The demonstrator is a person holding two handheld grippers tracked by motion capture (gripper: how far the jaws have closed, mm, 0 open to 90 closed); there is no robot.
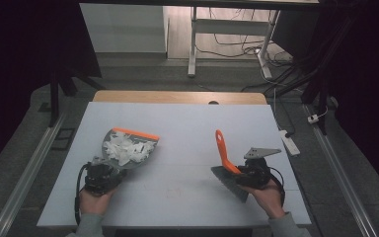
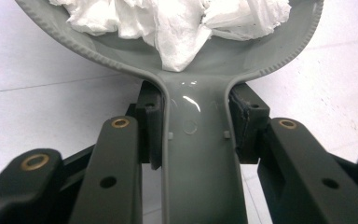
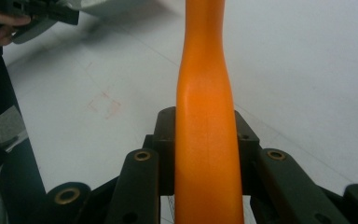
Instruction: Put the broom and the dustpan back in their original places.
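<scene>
the grey plastic dustpan with an orange front lip (image 1: 128, 148) sits on the left half of the white desk (image 1: 187, 123), and a heap of crumpled white paper scraps (image 1: 126, 149) lies inside its tray. in the left gripper view the paper fills the tray right up to the neck of the handle. the left tool (image 1: 101, 173) is clamped on the dustpan's grey handle, one jaw pressed to each side of it, and a hand (image 1: 94, 200) holds the tool from below.

well apart, on the right half of the desk, the small hand brush with an orange handle and dark bristles (image 1: 225, 163) is held up with its handle pointing away from the person. the right tool (image 1: 249, 170) is closed tight around that orange handle.

judging by this, the sweeping looks done: the paper is gathered in the pan and no loose scraps show on the desk. what seems left is carrying the pan off to empty it and setting the brush down.
</scene>
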